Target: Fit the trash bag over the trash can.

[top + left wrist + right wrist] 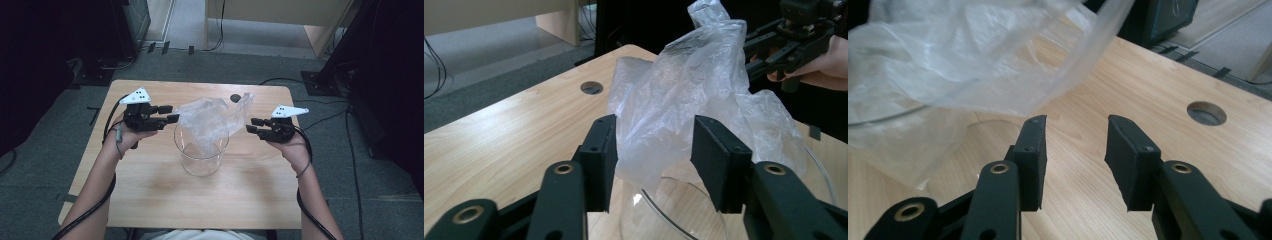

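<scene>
Clear plastic bag (207,120) drapes into glass jar (201,150) on wooden table (150,195). Left gripper (655,150): jaws apart, bag between, unpressed. Right gripper (1075,150): jaws apart, empty.

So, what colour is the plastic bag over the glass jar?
Clear, slightly milky plastic bag; it shows best in the left gripper view.

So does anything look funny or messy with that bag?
Yes. The clear plastic bag is crumpled and bunched up over the glass jar, with only part of it tucked inside the rim. One thin corner sticks up on the right side. Nothing looks spilled or broken.
</scene>
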